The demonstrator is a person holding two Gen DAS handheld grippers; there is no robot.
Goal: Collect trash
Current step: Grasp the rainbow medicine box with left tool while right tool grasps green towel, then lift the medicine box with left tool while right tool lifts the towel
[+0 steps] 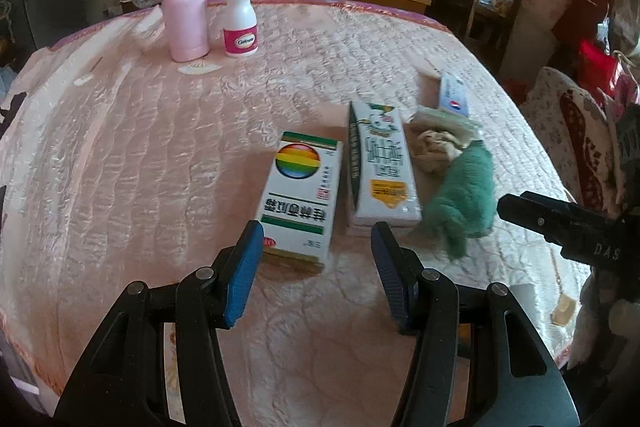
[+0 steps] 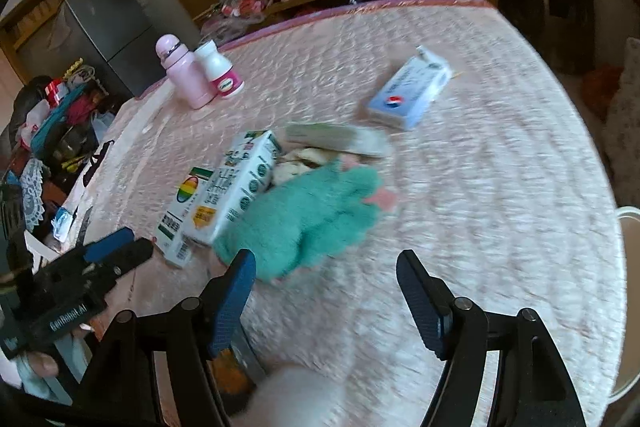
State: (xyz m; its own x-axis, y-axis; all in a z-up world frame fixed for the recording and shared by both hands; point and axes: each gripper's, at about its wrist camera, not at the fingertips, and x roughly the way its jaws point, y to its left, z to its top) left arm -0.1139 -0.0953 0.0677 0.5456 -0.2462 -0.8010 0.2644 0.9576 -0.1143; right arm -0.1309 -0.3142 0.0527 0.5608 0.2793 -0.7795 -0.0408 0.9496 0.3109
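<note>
Left wrist view: left tongs [image 1: 318, 247] gape empty just short of the rainbow box [image 1: 302, 195] on the bed [image 1: 120, 167]. Right tongs [image 2: 326, 279] stand wide and empty; green fuzzy cloth [image 2: 312, 223] at twelve o'clock, milk carton [image 2: 236, 187] at eleven.

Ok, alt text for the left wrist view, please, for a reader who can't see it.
An open hand-held gripper hovers over a pink quilted bed, its jaws framing a white box with a rainbow circle. Beside that lie a second box, a crumpled tissue and a green fuzzy cloth; a pink flask and white bottle stand behind.
</note>
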